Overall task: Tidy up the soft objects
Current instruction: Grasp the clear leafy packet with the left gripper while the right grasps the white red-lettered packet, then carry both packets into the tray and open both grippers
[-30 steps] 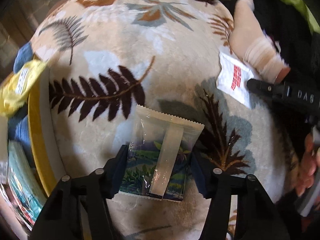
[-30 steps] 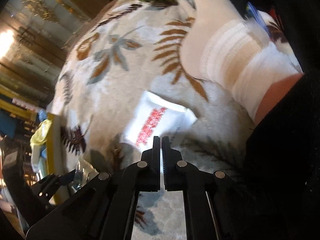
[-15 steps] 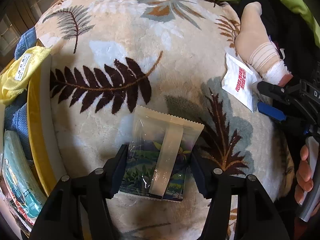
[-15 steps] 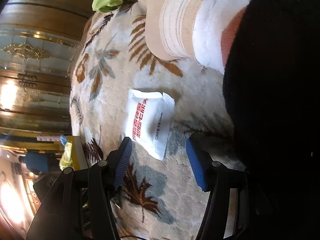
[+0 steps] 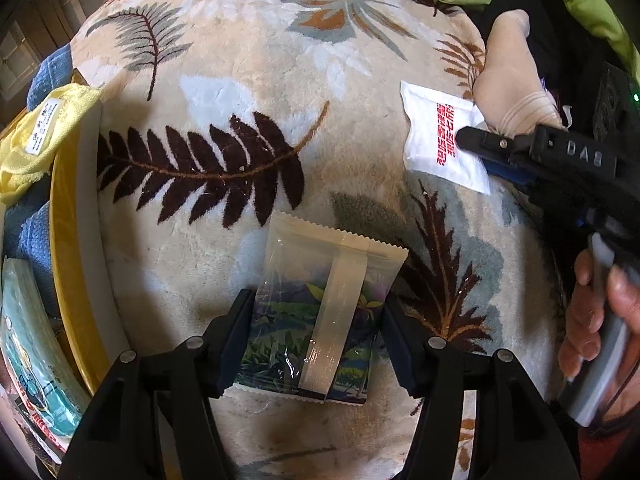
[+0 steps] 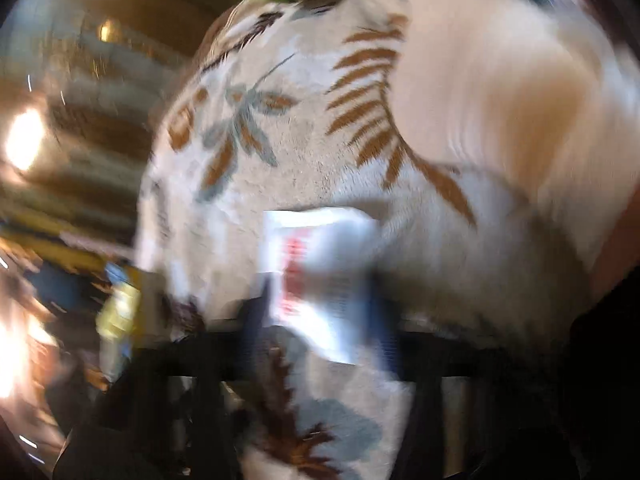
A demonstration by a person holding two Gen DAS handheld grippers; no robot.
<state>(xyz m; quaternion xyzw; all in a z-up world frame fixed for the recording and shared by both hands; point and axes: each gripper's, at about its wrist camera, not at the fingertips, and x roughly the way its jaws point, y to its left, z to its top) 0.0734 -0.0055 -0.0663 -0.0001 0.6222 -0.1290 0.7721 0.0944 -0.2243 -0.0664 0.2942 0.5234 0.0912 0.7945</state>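
Right gripper (image 6: 320, 316) rotated back from its sideways tilt of half a second ago, now spread and straddling the white packet (image 6: 320, 276), having been pressed together a second ago. Wrist view smeared with motion blur where it was sharp earlier. White packet (image 5: 440, 136) sitting slightly higher in left view.

R wrist view motion-blurred: white packet (image 6: 320, 276) print unreadable, right gripper (image 6: 320, 320) smeared, finger contact w/ packet unclear.

"DAS" on right claw (image 5: 472, 142) body; white packet (image 5: 440, 136) red print unreadable.
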